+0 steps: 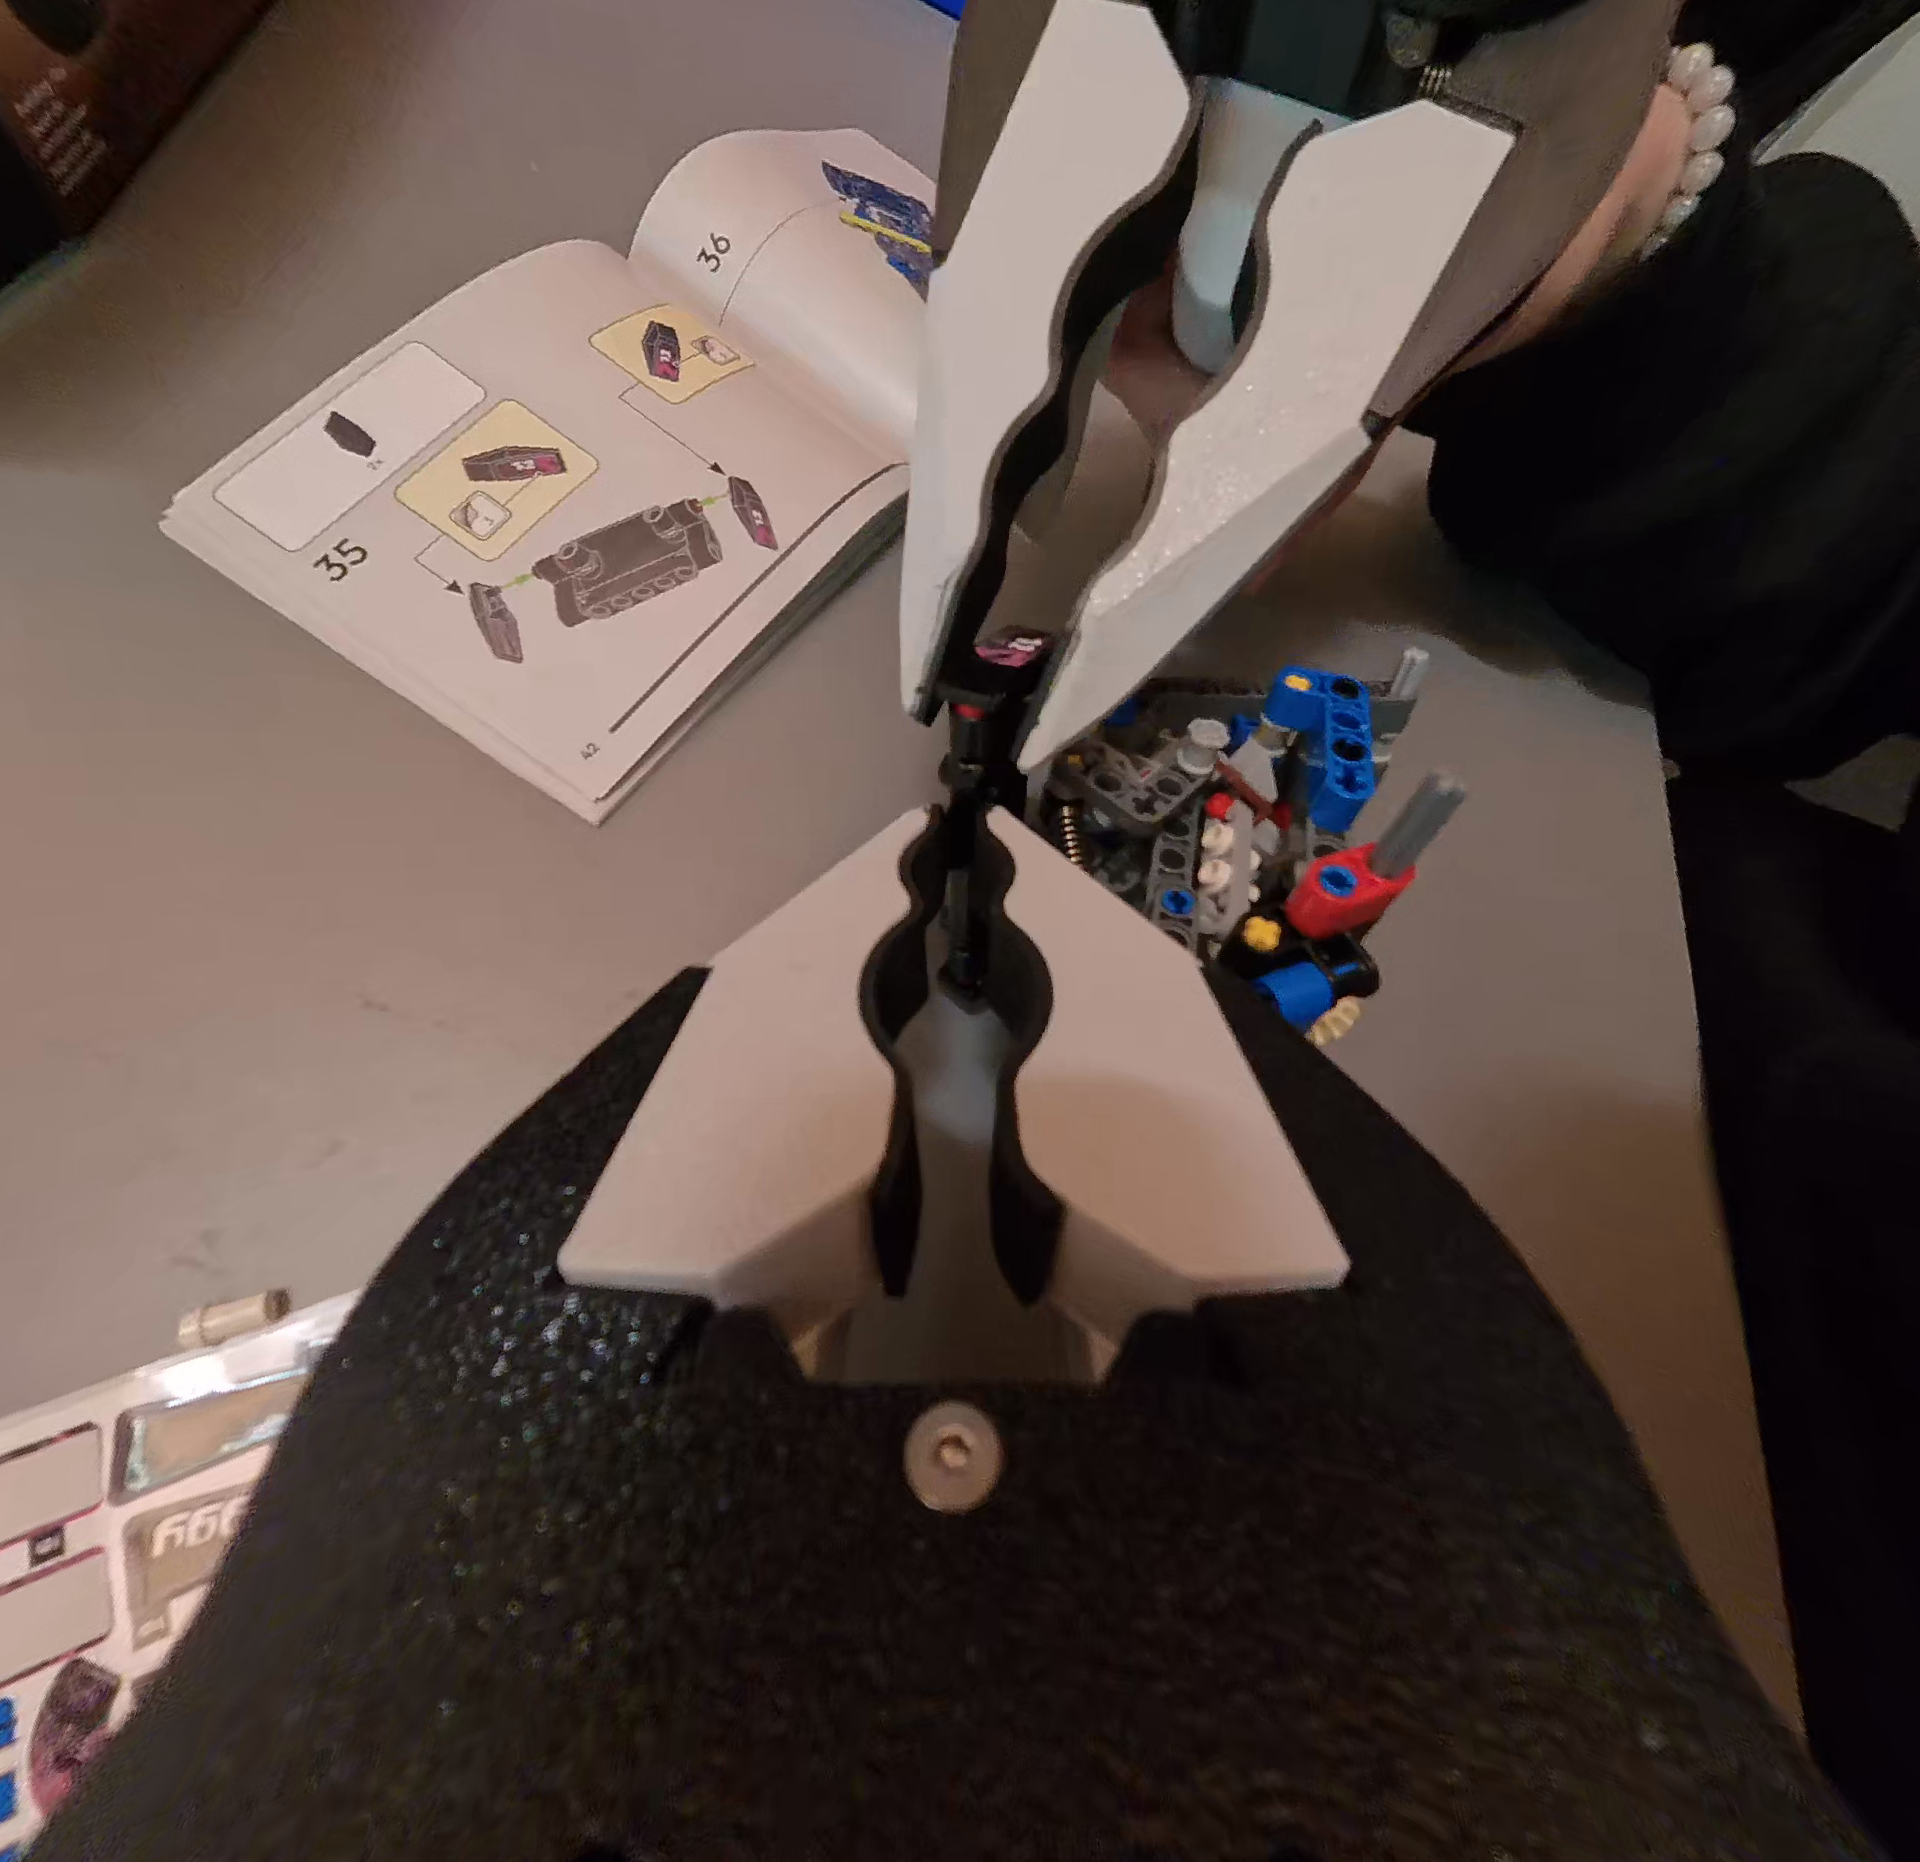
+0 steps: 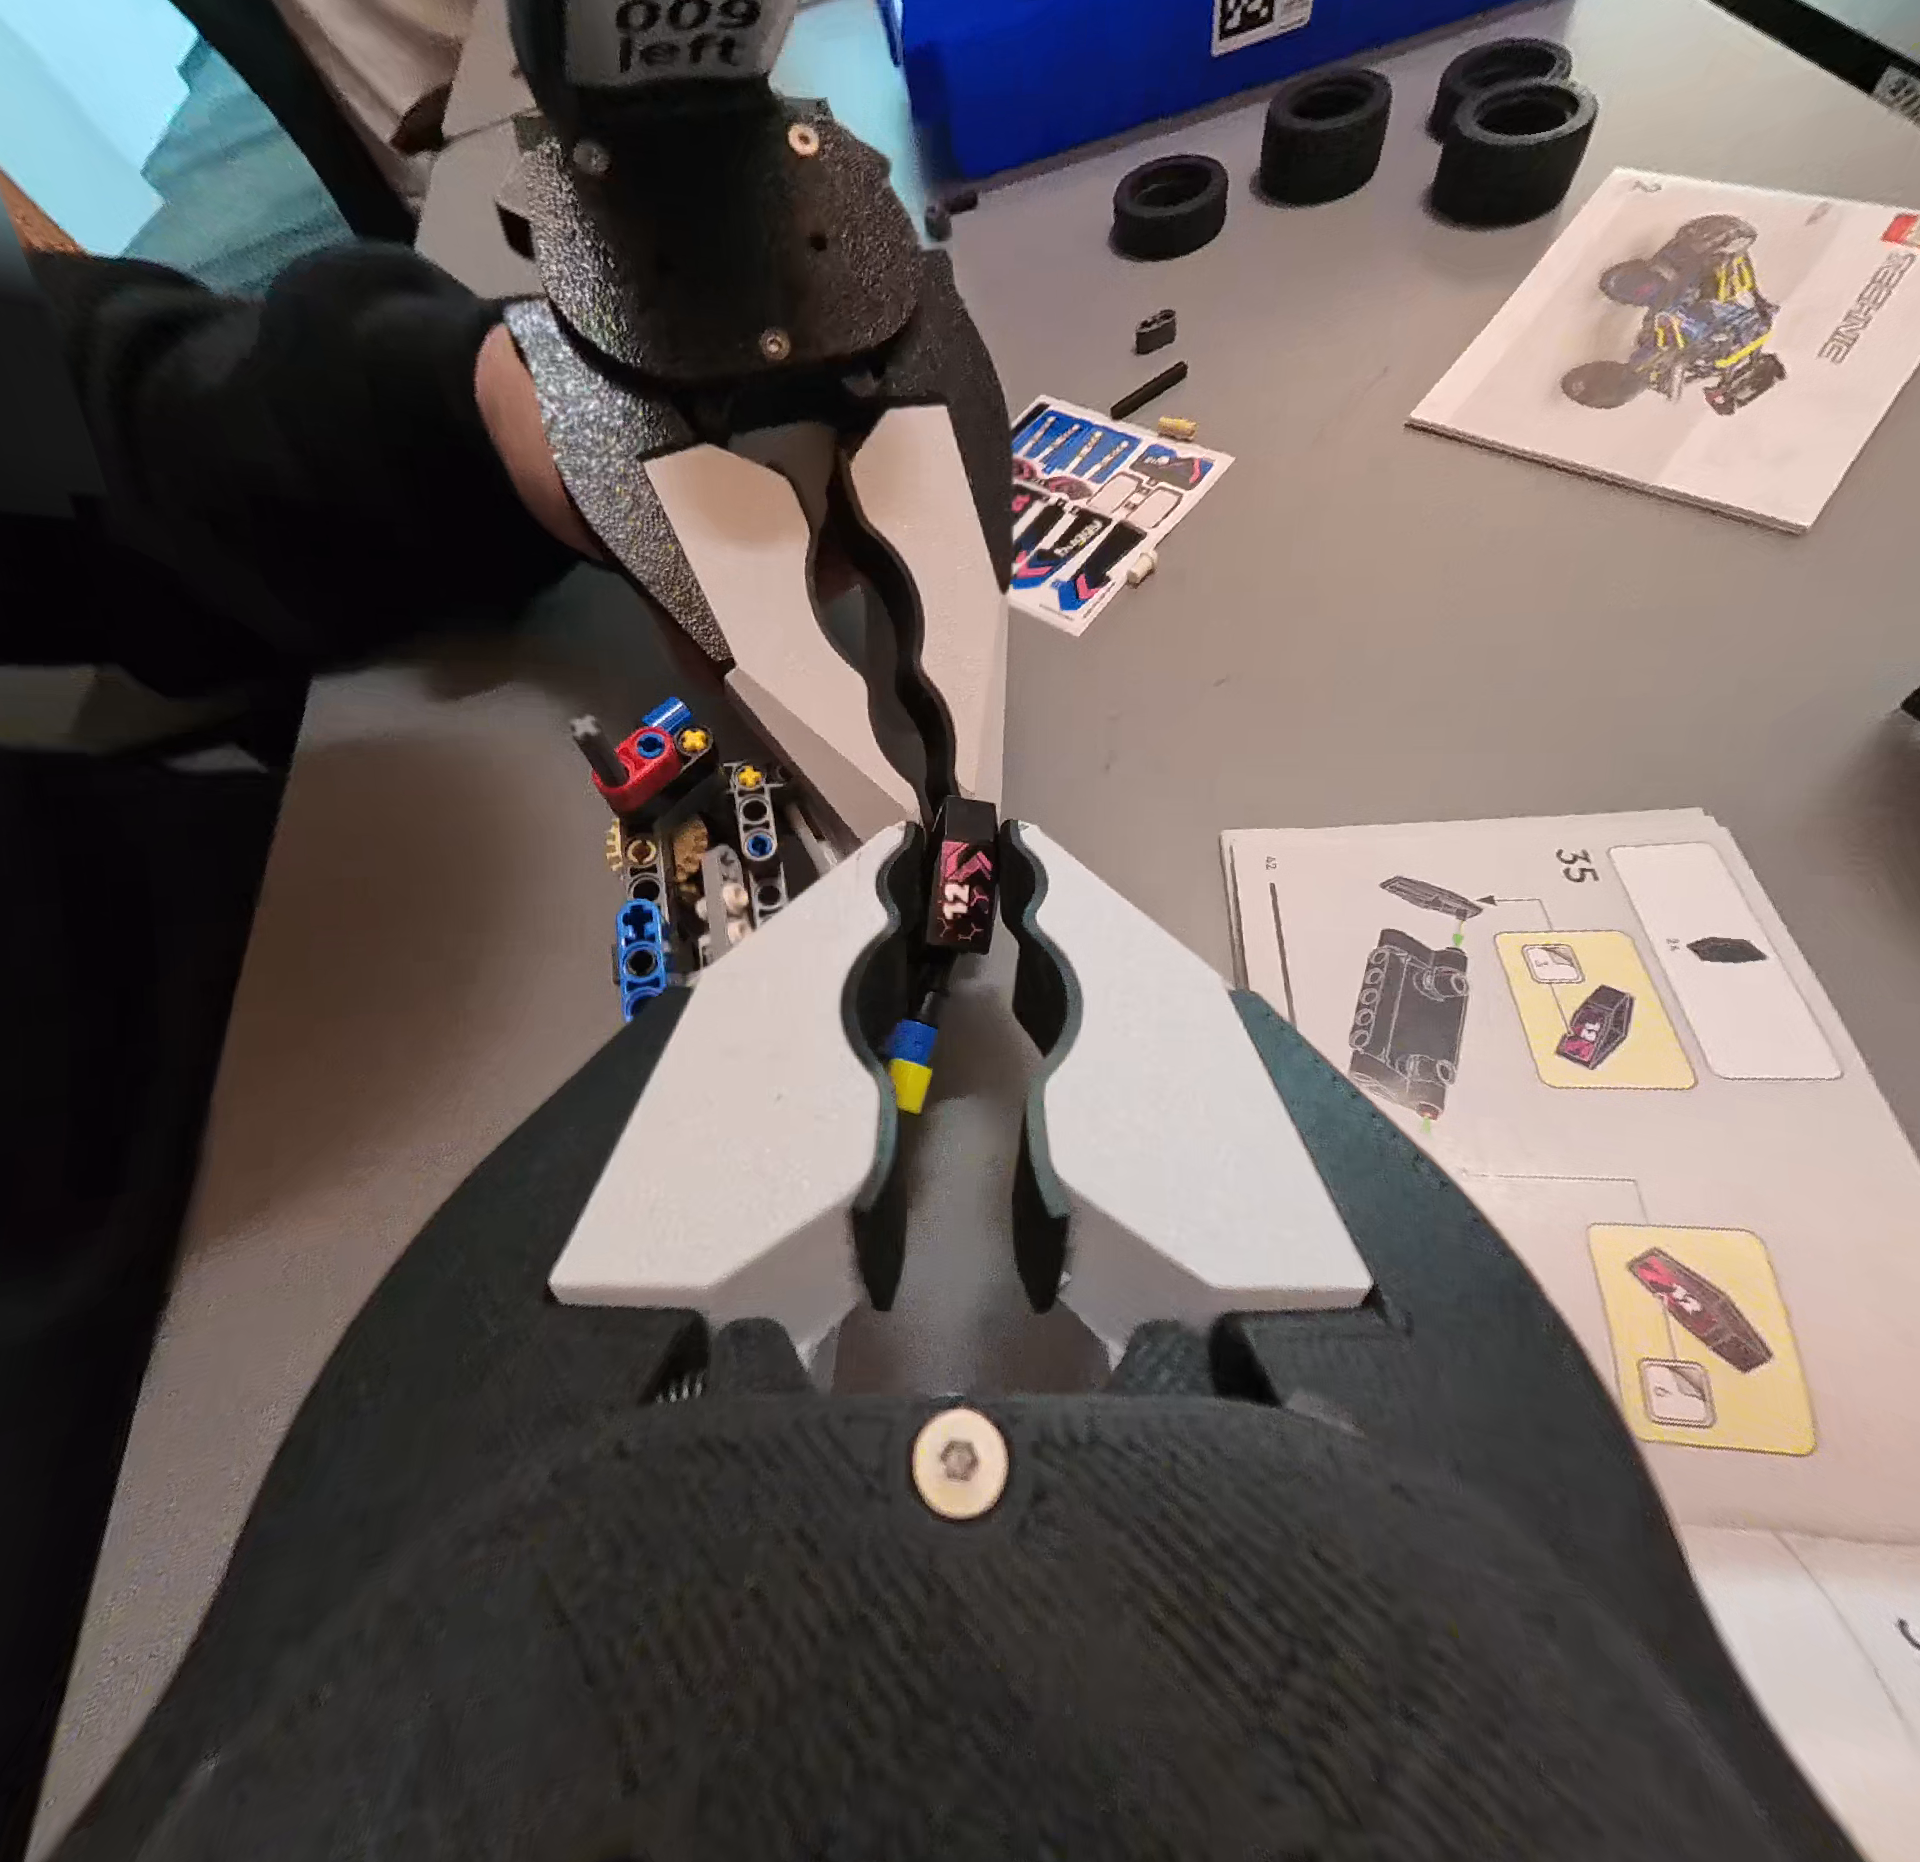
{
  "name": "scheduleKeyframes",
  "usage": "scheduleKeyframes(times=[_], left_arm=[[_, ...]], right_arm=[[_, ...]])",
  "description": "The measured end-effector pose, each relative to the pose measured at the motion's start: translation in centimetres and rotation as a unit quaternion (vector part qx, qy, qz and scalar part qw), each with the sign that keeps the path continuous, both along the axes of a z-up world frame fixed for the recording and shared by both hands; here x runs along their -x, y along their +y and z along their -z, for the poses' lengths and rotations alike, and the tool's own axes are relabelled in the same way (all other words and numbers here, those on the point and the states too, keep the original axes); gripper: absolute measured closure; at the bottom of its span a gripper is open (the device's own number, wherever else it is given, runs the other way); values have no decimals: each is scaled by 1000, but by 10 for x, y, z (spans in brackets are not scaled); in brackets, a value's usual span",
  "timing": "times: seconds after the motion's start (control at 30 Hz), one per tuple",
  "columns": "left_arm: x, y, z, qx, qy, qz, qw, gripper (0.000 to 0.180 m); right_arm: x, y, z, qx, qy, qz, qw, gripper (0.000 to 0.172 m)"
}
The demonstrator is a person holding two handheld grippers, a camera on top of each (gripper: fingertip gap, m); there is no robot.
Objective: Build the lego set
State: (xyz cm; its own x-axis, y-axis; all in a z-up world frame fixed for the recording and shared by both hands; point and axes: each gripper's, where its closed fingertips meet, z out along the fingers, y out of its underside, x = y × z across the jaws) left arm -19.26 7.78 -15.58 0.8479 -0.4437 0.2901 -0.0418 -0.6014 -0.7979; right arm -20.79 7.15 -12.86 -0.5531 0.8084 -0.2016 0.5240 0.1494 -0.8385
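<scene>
My left gripper is shut on a thin black rod that runs back between its fingers. My right gripper is shut on a small black sloped brick with a pink sticker, both pads against its sides. The two grippers meet tip to tip above the grey table. In the left wrist view the right gripper comes down from the top holding the brick, and the rod reaches up to it. In the right wrist view the left gripper touches the brick's far end. A blue and yellow piece hangs below the brick.
A half-built model of grey, blue and red beams lies just under the grippers. An open instruction booklet, a sticker sheet, several black tyres, a blue bin and a second booklet lie around. My two grippers' fingertips are within a few centimetres of each other.
</scene>
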Motion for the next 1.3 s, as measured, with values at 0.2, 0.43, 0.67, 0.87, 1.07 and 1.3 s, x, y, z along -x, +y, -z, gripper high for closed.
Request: scheduleKeyframes(times=[0.2,0.43,0.67,0.87,1.07,1.3], left_arm=[[-2,0,-2,-5,1,3,1000,180],[-5,-3,5,20,-22,10,1000,179],[-2,-5,7,60,-110,-2,992,179],[4,-4,9,105,-206,-26,973,179],[10,-3,6,109,-249,-38,962,178],[13,-2,4,111,-275,-41,954,178]], right_arm=[[-2,0,-2,6,12,-23,1000,160],[-13,8,-4,21,-2,-36,999,156],[-12,18,0,75,-29,-5,997,151],[-6,15,9,71,-35,-5,997,150],[-18,29,-3,109,-2,4,994,151],[-31,28,2,128,-16,-22,991,153]])
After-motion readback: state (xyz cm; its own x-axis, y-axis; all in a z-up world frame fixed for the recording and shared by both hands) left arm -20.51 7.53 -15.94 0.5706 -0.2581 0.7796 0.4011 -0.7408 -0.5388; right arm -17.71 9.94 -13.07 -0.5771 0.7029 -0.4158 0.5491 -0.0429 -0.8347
